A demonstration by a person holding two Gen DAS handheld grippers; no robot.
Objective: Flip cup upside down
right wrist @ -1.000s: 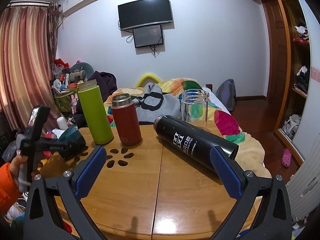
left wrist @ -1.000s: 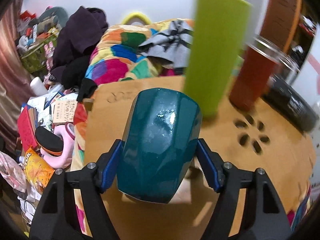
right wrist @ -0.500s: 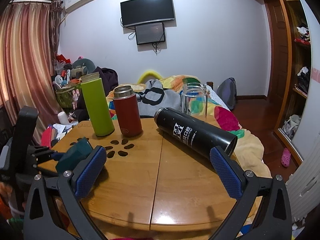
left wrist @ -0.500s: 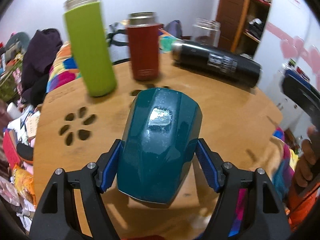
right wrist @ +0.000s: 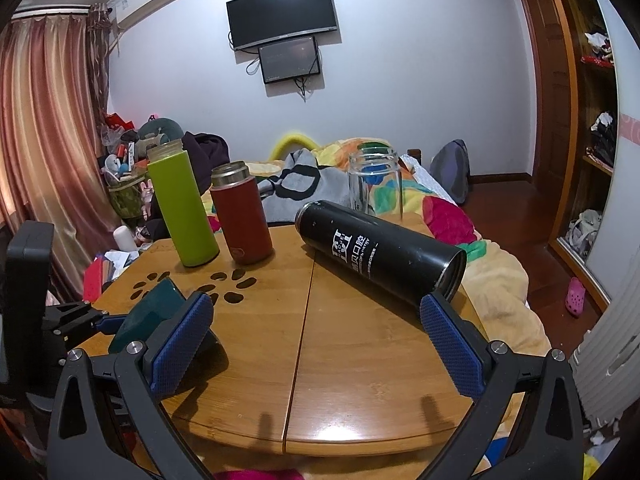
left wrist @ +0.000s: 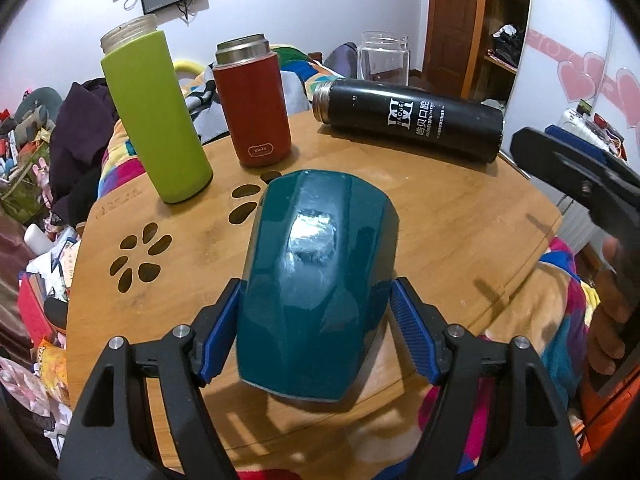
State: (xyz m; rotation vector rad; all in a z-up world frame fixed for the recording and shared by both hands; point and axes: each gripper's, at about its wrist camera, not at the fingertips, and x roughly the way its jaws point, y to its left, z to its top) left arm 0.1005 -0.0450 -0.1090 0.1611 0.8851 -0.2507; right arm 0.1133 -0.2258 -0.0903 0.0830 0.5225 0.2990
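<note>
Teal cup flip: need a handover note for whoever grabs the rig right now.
Left hand-held gripper: shut on the teal cup, held above the near-left part of the wooden table.
Right hand-held gripper: open, holding nothing, over the table's near edge.
Done: cup gripped and lifted.
Left: whether it is fully inverted can't be told; set it rim-down on the table and release.

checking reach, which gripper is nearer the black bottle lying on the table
Right. The right gripper is open with one fingertip almost at the black bottle; the left gripper, shut on the teal cup, sits across the table.
</note>
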